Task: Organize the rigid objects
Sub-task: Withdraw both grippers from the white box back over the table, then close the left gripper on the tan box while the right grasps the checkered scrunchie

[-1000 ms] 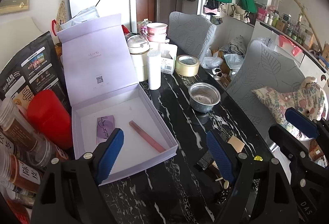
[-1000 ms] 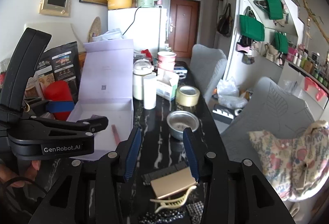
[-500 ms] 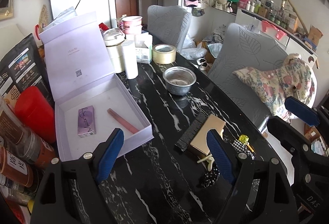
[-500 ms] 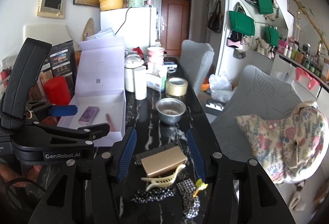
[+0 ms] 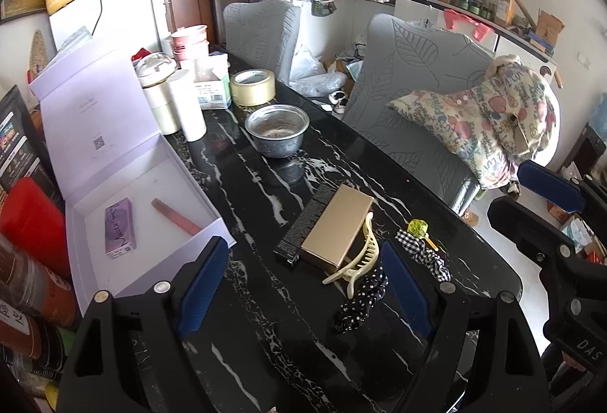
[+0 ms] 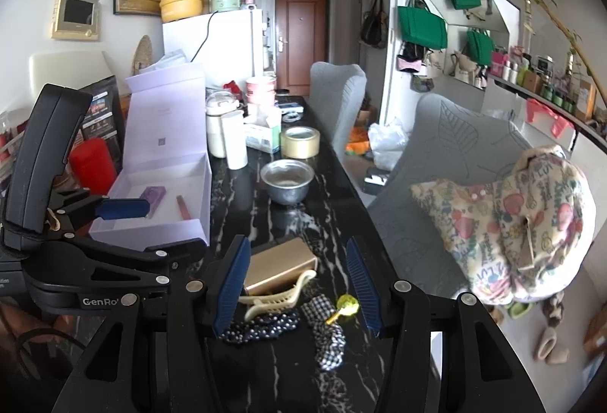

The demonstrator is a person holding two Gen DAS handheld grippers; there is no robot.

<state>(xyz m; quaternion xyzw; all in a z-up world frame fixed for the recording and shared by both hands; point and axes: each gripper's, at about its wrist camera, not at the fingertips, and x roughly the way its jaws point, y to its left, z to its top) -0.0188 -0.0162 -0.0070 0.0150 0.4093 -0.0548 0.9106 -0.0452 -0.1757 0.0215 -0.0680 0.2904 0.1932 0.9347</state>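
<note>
Fingers on both grippers stand apart with nothing between them: the left gripper (image 5: 303,284) is spread wide over bare black table (image 5: 265,185), and the right gripper (image 6: 299,284) has just been opening from a narrower gap, its jaws now framing the clutter without touching it. Both have drawn back and tilted down, so the near pile has come into sight: a gold box (image 5: 335,229) lying against a black comb (image 5: 307,219), a cream hair clip (image 5: 356,261), two cloth hair ties and a small yellow pin (image 6: 347,306). That suggests the next pick comes from here, bound for the open lilac box (image 5: 212,185), which already holds a purple packet (image 5: 120,229) and a pink stick (image 5: 176,217). Only the right view shows the left gripper sitting just in front of that box.
</note>
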